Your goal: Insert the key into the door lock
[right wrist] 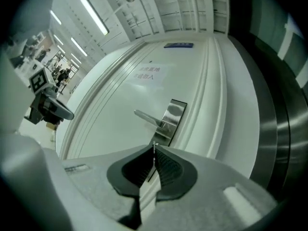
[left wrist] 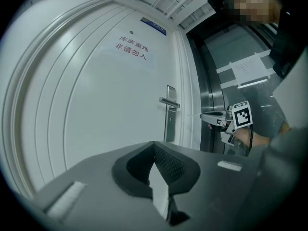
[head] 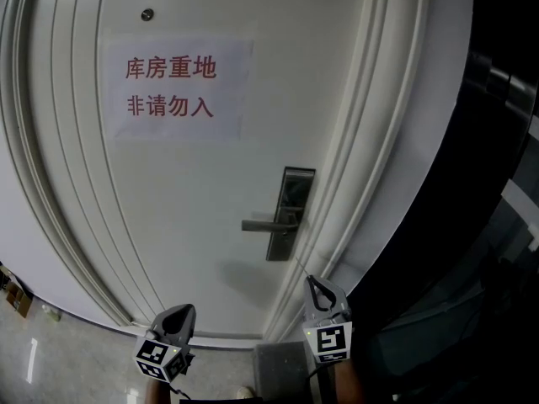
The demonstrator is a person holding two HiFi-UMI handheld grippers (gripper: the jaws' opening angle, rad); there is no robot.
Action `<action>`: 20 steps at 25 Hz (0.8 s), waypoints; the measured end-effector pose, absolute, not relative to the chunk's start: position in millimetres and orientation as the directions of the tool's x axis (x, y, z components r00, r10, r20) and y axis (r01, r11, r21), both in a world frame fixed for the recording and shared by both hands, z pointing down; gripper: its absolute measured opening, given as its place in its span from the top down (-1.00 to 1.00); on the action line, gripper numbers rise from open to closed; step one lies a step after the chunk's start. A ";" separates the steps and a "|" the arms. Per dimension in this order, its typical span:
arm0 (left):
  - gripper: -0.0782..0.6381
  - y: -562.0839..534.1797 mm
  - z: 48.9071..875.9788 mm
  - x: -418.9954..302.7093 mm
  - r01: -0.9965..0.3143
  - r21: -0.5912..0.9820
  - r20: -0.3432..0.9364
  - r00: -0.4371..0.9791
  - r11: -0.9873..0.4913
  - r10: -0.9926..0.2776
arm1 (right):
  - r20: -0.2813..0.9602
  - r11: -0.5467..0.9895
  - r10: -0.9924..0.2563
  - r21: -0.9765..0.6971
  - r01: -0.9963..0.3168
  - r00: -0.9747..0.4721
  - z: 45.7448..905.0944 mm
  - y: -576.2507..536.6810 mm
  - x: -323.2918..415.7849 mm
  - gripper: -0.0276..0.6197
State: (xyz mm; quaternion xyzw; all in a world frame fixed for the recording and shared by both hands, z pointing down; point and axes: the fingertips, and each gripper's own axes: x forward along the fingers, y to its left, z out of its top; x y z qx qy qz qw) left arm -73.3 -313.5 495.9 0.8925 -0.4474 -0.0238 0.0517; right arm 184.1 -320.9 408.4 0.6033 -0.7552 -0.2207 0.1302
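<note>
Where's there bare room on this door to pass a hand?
Bare door panel lies between the paper sign and the lever handle, and from the handle down to the left gripper. Crowded: the lock plate beside the frame mouldings, right gripper below it.

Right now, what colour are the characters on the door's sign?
Red, on the white sign; clearest in the head view.

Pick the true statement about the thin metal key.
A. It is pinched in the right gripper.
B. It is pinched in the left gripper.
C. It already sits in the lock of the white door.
A: the right gripper is shut on the thin metal key, whose tip pokes out toward the silver lock plate without reaching it, and the left gripper has its jaws together on nothing.
</note>
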 end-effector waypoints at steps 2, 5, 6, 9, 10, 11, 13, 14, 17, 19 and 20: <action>0.77 -316.0 496.5 -70.9 -0.799 0.113 0.004 0.595 -0.591 -0.804 | -0.069 0.161 -0.969 0.555 -0.816 -0.239 405.9 -326.4 182.4 0.88; 0.77 -319.6 496.3 -68.5 -0.806 0.107 0.001 0.585 -0.582 -0.811 | -0.076 0.131 -0.969 0.650 -0.749 -0.236 404.4 -334.7 179.6 0.88; 0.77 -320.9 495.9 -67.9 -0.808 0.107 -0.002 0.582 -0.579 -0.813 | -0.078 0.120 -0.969 0.677 -0.726 -0.233 403.6 -337.1 178.7 0.88; 0.77 -325.0 494.9 -67.0 -0.815 0.108 -0.007 0.572 -0.569 -0.821 | -0.058 0.097 -0.974 0.761 -0.641 -0.217 398.7 -341.4 173.7 0.88; 0.77 -326.2 494.5 -66.8 -0.818 0.108 -0.009 0.568 -0.565 -0.823 | -0.049 0.094 -0.976 0.787 -0.609 -0.214 399.2 -343.6 172.3 0.88; 0.77 -327.4 494.1 -66.7 -0.821 0.109 -0.011 0.563 -0.561 -0.826 | -0.041 0.091 -0.977 0.812 -0.577 -0.211 401.1 -346.4 171.5 0.88; 0.77 -330.2 493.5 -66.4 -0.825 0.110 -0.015 0.556 -0.554 -0.831 | -0.036 0.077 -0.978 0.854 -0.515 -0.205 404.1 -352.5 170.2 0.88; 0.77 -331.5 493.4 -66.2 -0.827 0.110 -0.016 0.553 -0.551 -0.833 | -0.038 0.070 -0.978 0.868 -0.492 -0.205 405.4 -355.6 169.5 0.88; 0.77 -334.9 493.7 -66.4 -0.834 0.112 -0.021 0.542 -0.540 -0.840 | -0.036 0.058 -0.978 0.898 -0.435 -0.204 409.0 -363.5 167.5 0.88; 0.77 -337.8 493.9 -67.1 -0.838 0.113 -0.024 0.535 -0.534 -0.845 | -0.030 0.048 -0.981 0.919 -0.391 -0.193 410.5 -368.7 167.0 0.88; 0.77 -339.2 494.0 -67.5 -0.839 0.114 -0.025 0.533 -0.532 -0.846 | -0.027 0.045 -0.982 0.928 -0.370 -0.187 411.8 -371.5 167.0 0.88</action>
